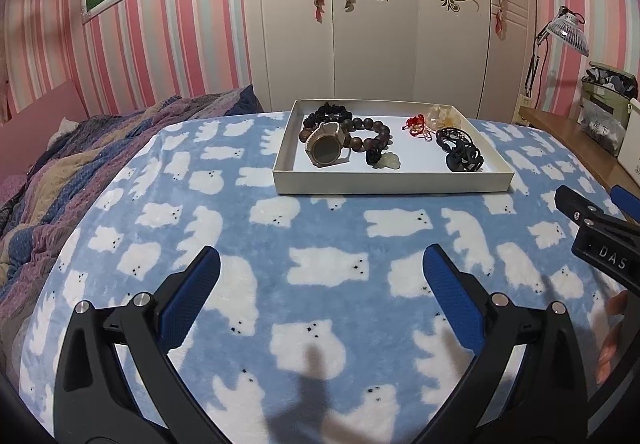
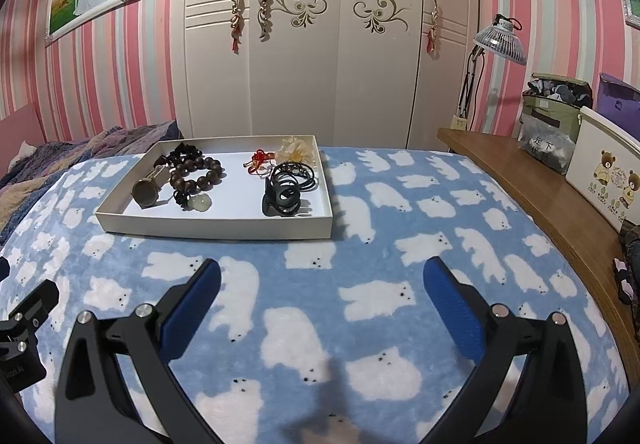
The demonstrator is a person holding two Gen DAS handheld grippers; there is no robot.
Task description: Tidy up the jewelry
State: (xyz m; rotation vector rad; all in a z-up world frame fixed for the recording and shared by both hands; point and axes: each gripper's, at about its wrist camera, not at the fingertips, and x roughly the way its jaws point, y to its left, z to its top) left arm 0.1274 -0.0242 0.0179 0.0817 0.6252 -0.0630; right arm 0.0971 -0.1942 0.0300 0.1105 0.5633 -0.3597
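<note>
Both the left gripper (image 1: 320, 284) and right gripper (image 2: 320, 292) are hovering agape and empty while the light, stiff bead bracelet (image 1: 370, 133) is lying in the tray (image 1: 392, 181), probably easiest pinched across one bead.

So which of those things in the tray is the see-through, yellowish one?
The crumpled translucent amber piece in the tray's far right corner, just behind the red cord. The other pieces are dark, red or pale green.
</note>
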